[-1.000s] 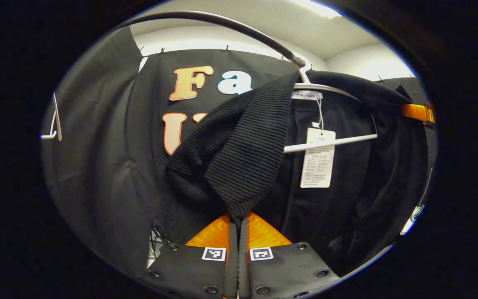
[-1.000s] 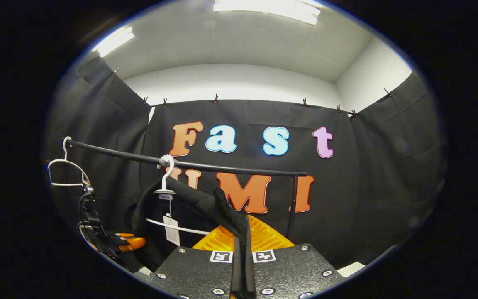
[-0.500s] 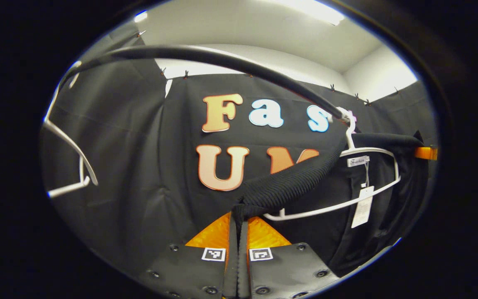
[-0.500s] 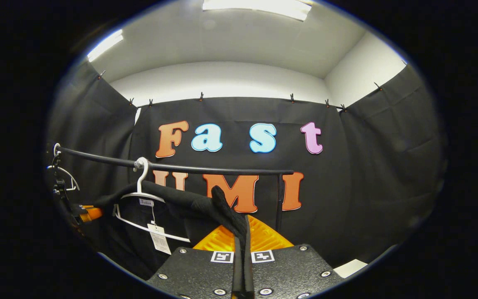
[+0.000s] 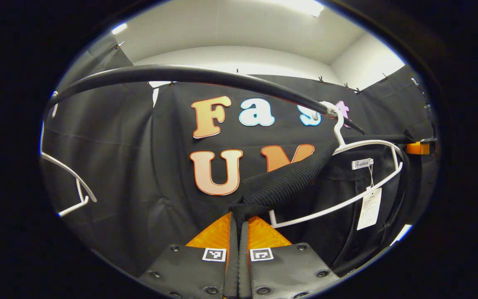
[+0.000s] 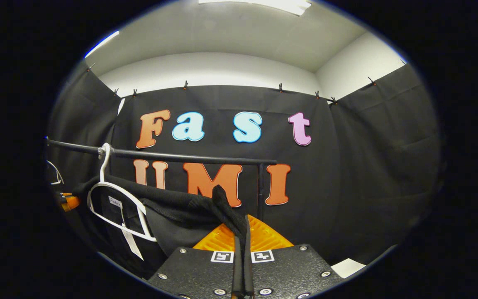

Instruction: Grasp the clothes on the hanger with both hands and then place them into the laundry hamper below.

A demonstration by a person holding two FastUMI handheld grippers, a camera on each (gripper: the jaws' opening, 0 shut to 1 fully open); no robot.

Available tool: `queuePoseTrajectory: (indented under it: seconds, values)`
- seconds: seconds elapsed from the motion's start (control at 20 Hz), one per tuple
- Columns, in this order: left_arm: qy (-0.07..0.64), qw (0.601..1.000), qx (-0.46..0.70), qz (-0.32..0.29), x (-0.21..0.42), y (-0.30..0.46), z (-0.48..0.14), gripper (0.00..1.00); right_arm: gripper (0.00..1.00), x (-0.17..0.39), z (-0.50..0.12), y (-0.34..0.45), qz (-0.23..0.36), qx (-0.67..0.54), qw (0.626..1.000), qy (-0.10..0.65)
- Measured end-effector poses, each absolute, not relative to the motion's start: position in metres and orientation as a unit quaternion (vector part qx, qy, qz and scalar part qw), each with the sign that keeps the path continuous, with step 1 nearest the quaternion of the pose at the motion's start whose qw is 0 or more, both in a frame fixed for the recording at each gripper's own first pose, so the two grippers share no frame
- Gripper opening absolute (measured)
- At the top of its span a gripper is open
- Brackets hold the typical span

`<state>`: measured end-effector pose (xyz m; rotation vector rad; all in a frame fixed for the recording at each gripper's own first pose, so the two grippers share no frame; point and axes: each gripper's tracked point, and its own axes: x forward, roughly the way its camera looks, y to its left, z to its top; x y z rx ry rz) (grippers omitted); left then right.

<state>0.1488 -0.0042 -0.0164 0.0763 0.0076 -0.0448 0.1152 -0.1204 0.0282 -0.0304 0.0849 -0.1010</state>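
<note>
In the left gripper view, an empty white hanger [image 5: 67,182] dangles at the far left from the black rail [image 5: 189,77] that arcs across the top. Low in the middle, the left gripper [image 5: 237,218] has its two fingers pressed together on a ribbed edge of the black garment [image 5: 282,185], which stretches taut up and to the right toward a second white hanger [image 5: 349,174] hooked on the rail. That hanger hangs tilted, the cloth half dragged off it. A small white neck label sits on the garment just under the hanger's shoulder, and a paper swing tag [image 5: 369,209] hangs below it on a thread (its print is too small to make out). At the far right edge the other gripper's tip touches the garment's far shoulder.

In the right gripper view, the tilted hanger [image 6: 116,207] sits at the left under the rail [image 6: 168,157], tag dangling. The garment [image 6: 168,207] runs from it rightward to the right gripper [image 6: 242,230], whose fingers are clamped on a bunched fold. The rail's upright post [image 6: 259,187] stands just beyond.
</note>
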Motion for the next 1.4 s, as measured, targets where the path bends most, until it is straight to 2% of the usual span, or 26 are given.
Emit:
queuePoseTrajectory:
  seconds: [0.6,0.85,1.15,1.3,1.4]
  values:
    - [0.013,0.999,0.035,-0.016,0.141,-0.007,-0.013,0.07,0.01,0.16,-0.055,-0.113,0.006,0.054,0.996,0.066]
    - [0.017,0.999,0.035,-0.025,0.134,-0.018,-0.017,0.07,0.01,0.181,-0.117,-0.095,0.022,0.036,0.994,0.102]
    - [0.011,0.999,0.03,-0.003,0.13,0.007,-0.014,0.07,0.01,0.173,-0.16,-0.05,0.05,0.105,0.988,0.106]
    - [0.026,0.999,0.03,0.023,0.142,0.037,-0.03,0.1,0.01,0.16,-0.203,-0.025,0.06,0.117,0.982,0.132]
    - [0.04,0.999,0.017,0.021,0.14,0.039,-0.043,0.07,0.01,0.158,-0.205,-0.01,0.068,0.125,0.983,0.115]
